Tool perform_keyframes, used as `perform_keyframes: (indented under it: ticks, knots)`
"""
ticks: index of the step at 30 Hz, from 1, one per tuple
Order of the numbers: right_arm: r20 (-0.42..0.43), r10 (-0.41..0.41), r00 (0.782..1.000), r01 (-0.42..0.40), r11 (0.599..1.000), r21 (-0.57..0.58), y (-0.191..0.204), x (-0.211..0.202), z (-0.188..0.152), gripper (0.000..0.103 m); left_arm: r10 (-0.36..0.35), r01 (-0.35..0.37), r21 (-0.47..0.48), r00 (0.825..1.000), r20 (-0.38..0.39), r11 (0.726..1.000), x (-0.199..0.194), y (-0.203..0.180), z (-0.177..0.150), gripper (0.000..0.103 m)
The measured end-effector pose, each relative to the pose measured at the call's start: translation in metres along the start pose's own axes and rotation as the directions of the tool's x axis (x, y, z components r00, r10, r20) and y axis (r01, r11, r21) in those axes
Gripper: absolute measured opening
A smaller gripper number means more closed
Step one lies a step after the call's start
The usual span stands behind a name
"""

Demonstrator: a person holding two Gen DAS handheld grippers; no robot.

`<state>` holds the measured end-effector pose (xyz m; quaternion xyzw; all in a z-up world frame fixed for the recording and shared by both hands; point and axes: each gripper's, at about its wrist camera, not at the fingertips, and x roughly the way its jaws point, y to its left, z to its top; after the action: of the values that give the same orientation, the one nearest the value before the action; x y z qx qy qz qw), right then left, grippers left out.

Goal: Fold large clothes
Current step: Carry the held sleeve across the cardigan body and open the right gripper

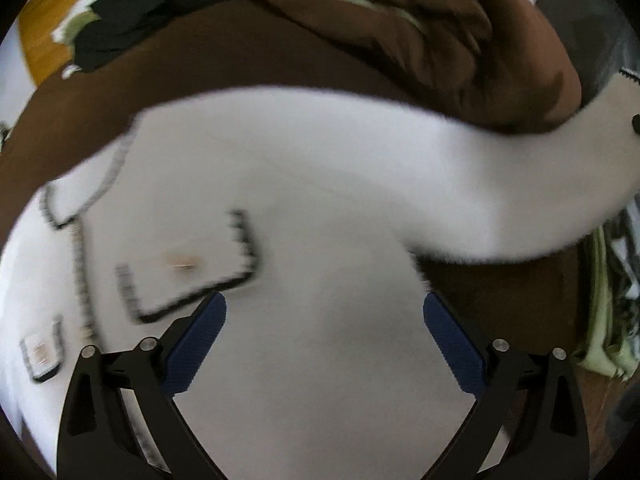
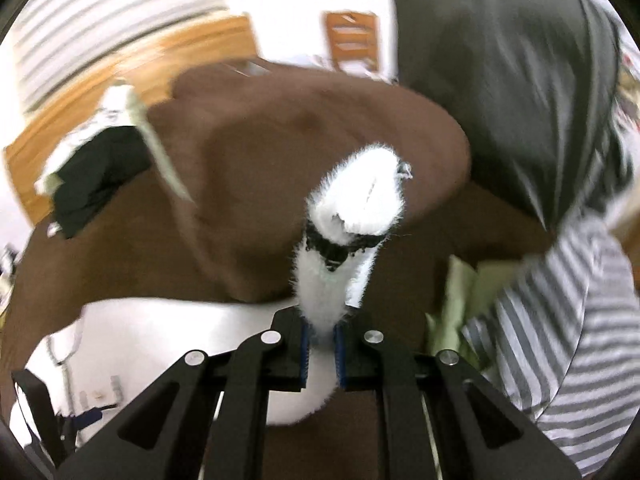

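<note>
Up close, right gripper clamped on the fuzzy white sleeve with black cuff trim, lifted clear of the brown cover; left gripper wide open, nothing between its jaws, above the white jacket spread across that cover near its edge.

Ahead of my left gripper: flat white jacket, nothing raised, free passage. Beyond: heaped brown blanket, an obstacle. Right flank: green cloth pile. My right gripper: striped sleeve crowds its right.
</note>
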<state>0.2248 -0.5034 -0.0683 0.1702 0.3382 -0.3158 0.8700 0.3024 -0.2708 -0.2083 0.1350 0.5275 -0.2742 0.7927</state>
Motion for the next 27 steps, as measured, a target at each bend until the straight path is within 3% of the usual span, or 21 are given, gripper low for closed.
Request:
perform_keyframes:
  ticks: [5,7,11,14,17,20,27]
  knots:
    - [0.047,0.167,0.985,-0.160,0.979,-0.127,0.067,-0.054,0.023,0.010,0.083,-0.077,-0.094,0.995,0.061,0.993,-0.055,0.044,-0.008,0.097]
    - [0.057,0.229,0.972,-0.217,0.962,-0.163,0.100,-0.072,0.023,0.010,0.119,-0.107,-0.147,0.990,0.077,0.983,-0.078,0.082,-0.014,0.097]
    - [0.040,0.372,0.927,-0.348,0.897,-0.271,0.167,-0.097,0.018,0.010,0.188,-0.159,-0.252,0.977,0.097,0.955,-0.119,0.134,-0.038,0.097]
    - [0.000,0.446,0.895,-0.419,0.840,-0.344,0.222,-0.110,0.013,0.010,0.259,-0.216,-0.331,0.962,0.091,0.919,-0.148,0.176,-0.063,0.097]
    - [-0.077,0.507,0.858,-0.492,0.770,-0.407,0.274,-0.108,-0.010,0.010,0.302,-0.254,-0.393,0.951,0.064,0.884,-0.162,0.217,-0.086,0.097]
    - [-0.158,0.523,0.837,-0.528,0.701,-0.480,0.324,-0.100,-0.053,0.010,0.335,-0.294,-0.450,0.942,0.014,0.843,-0.168,0.249,-0.112,0.097]
    - [-0.398,0.496,0.772,-0.636,0.580,-0.510,0.374,-0.069,-0.162,0.010,0.404,-0.397,-0.493,0.909,-0.099,0.774,-0.164,0.285,-0.167,0.097]
